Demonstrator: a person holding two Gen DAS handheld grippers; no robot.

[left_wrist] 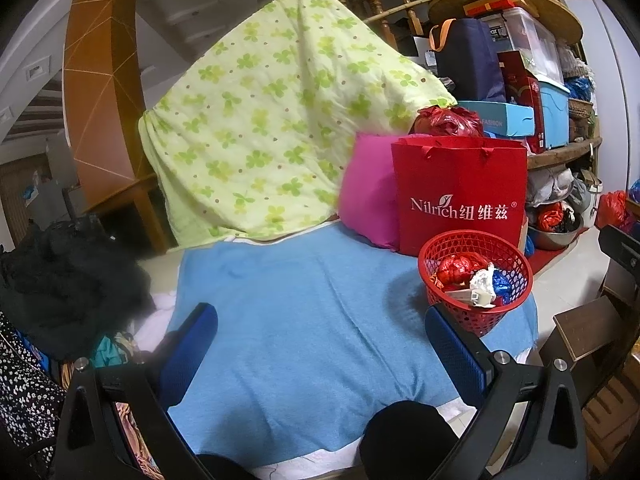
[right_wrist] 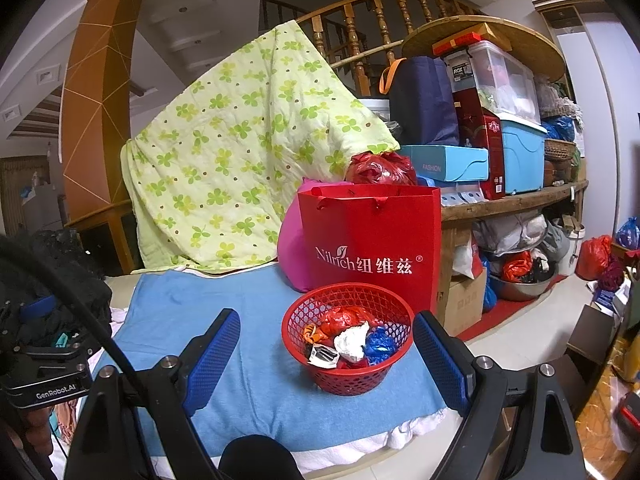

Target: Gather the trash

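Observation:
A red mesh basket point(left_wrist: 504, 312) point(right_wrist: 332, 376) stands on a blue towel point(left_wrist: 304, 340) point(right_wrist: 256, 368). It holds crumpled wrappers: red foil point(right_wrist: 340, 318), a white wad point(right_wrist: 352, 340), blue foil point(right_wrist: 378, 344) and a small printed packet point(right_wrist: 322, 356). My left gripper point(left_wrist: 320, 340) is open and empty, over bare towel left of the basket. My right gripper point(right_wrist: 326, 354) is open and empty, its blue pads point(right_wrist: 440, 356) on either side of the basket, near and a little above it.
A red Nilrich paper bag point(left_wrist: 460, 196) point(right_wrist: 372, 240) and a pink cushion point(left_wrist: 368, 192) stand behind the basket. A green clover quilt point(left_wrist: 272, 112) hangs behind. Cluttered shelves point(right_wrist: 512, 200) are at right. Dark clothes point(left_wrist: 60, 280) lie at left.

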